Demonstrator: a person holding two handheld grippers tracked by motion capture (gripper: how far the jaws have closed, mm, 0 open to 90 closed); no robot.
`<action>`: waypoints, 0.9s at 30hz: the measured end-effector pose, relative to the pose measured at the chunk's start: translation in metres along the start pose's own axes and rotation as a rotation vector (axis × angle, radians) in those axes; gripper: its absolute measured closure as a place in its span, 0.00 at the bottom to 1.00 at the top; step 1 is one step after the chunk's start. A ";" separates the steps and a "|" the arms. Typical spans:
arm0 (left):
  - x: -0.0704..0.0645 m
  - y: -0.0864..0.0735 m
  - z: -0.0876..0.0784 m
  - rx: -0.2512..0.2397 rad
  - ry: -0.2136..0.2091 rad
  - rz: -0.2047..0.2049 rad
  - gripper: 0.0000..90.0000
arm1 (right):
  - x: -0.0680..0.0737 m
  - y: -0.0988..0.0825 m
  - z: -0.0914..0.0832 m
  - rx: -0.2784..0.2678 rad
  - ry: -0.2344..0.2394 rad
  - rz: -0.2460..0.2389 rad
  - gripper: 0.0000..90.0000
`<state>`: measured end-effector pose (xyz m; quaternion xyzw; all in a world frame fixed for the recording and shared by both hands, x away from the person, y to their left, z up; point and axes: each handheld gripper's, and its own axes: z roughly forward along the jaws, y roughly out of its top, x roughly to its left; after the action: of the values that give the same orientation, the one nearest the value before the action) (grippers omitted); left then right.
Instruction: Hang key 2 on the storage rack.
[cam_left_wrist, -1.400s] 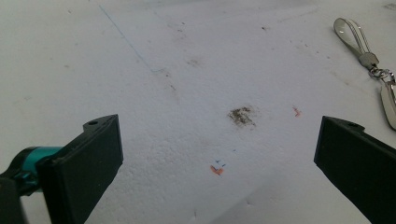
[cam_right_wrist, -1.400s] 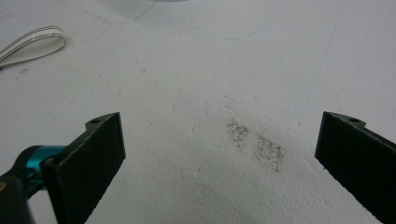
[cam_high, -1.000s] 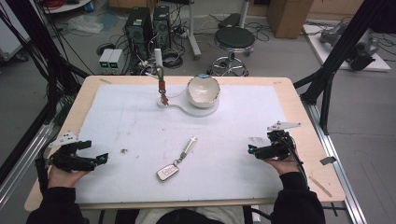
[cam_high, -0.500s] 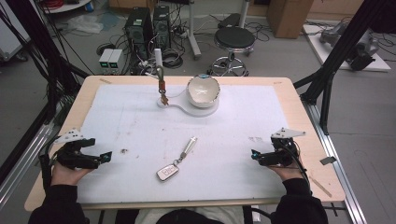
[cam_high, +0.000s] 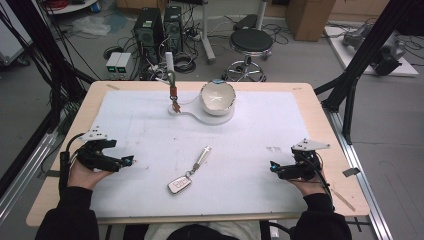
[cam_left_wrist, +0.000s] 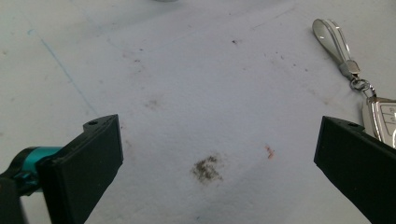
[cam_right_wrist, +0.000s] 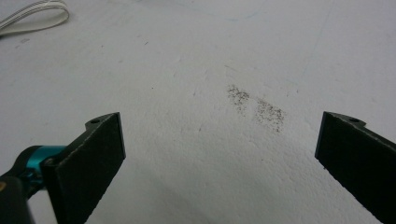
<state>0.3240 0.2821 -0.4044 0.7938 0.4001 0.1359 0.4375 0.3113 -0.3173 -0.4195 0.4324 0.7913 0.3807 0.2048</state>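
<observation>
A silver key fob (cam_high: 179, 184) with a metal ring and a pale strap (cam_high: 201, 158) lies on the white mat (cam_high: 250, 130), near the front middle. My left gripper (cam_high: 126, 161) rests low at the front left, open, pointing right toward the fob. In the left gripper view the jaws stand wide apart around bare mat (cam_left_wrist: 219, 128), with the fob (cam_left_wrist: 383, 116) and strap (cam_left_wrist: 332, 36) just past the right jaw. My right gripper (cam_high: 274, 166) sits at the front right, open and empty (cam_right_wrist: 219, 121), pointing left.
A white bowl (cam_high: 218, 96) sits on a white base at the back middle, beside a thin upright post (cam_high: 172, 92) with a small hanging piece. The strap's loop end (cam_right_wrist: 32, 18) lies far off in the right gripper view. Smudges mark the mat.
My right gripper has drawn back a little toward the near edge of the table. The left gripper has shifted only slightly. The key fob has not moved.
</observation>
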 end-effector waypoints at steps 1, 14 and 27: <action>-0.001 0.002 0.002 0.000 -0.006 -0.001 0.02 | -0.001 0.000 0.000 -0.004 -0.005 0.002 0.01; -0.020 0.026 0.033 0.066 -0.057 0.044 0.02 | -0.003 -0.001 -0.004 -0.026 -0.002 0.006 0.01; -0.036 0.053 0.061 0.103 -0.122 0.094 0.02 | -0.004 -0.002 -0.004 -0.026 0.001 0.027 0.01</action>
<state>0.3627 0.2031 -0.3924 0.8400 0.3414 0.0868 0.4127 0.3102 -0.3232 -0.4187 0.4403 0.7805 0.3938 0.2047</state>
